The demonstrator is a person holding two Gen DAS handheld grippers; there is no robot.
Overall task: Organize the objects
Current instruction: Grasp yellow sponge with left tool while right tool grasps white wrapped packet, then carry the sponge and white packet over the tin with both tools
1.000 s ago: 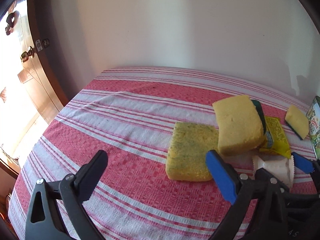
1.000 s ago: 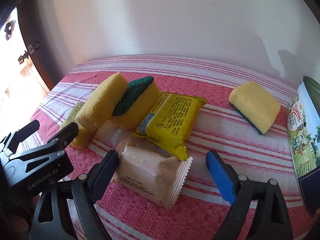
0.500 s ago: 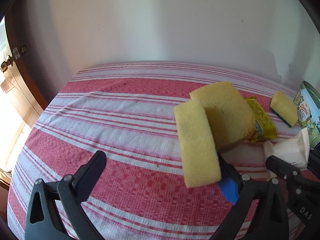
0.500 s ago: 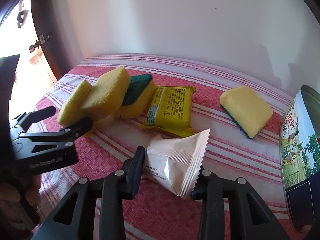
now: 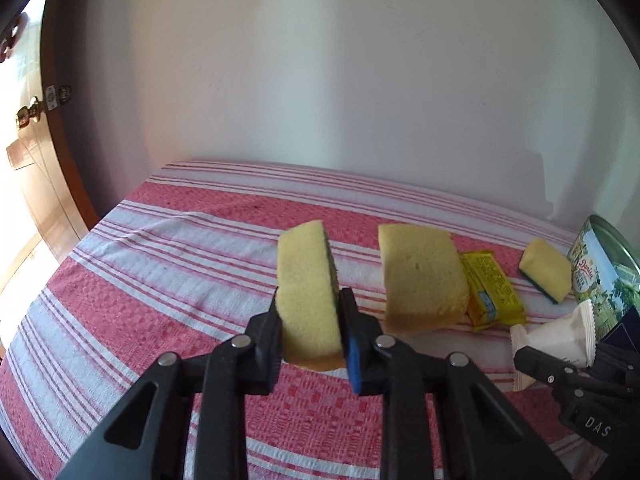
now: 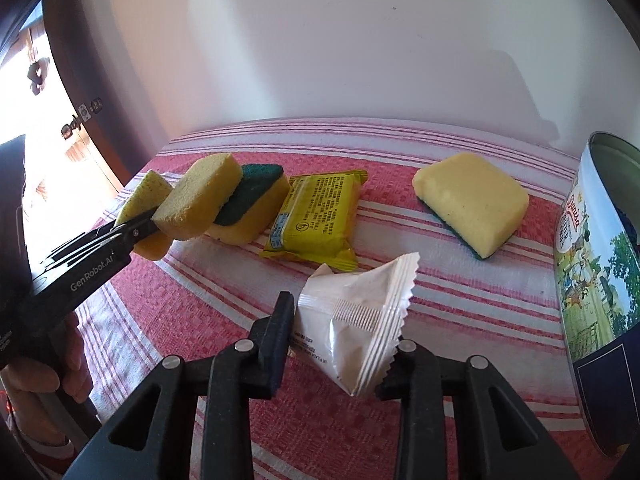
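Left wrist view: the left gripper (image 5: 310,322), its jaws having just been closing, is clamping a yellow sponge (image 5: 306,296) on edge, lifted above the striped cloth (image 5: 160,280). A second sponge (image 5: 422,276) is leaning beside a yellow packet (image 5: 492,290).

Right wrist view: the right gripper (image 6: 340,344), its jaws just closed in, is pinching a white packet (image 6: 356,316) above the cloth. A loose sponge (image 6: 472,204) is lying near a tin (image 6: 600,280).
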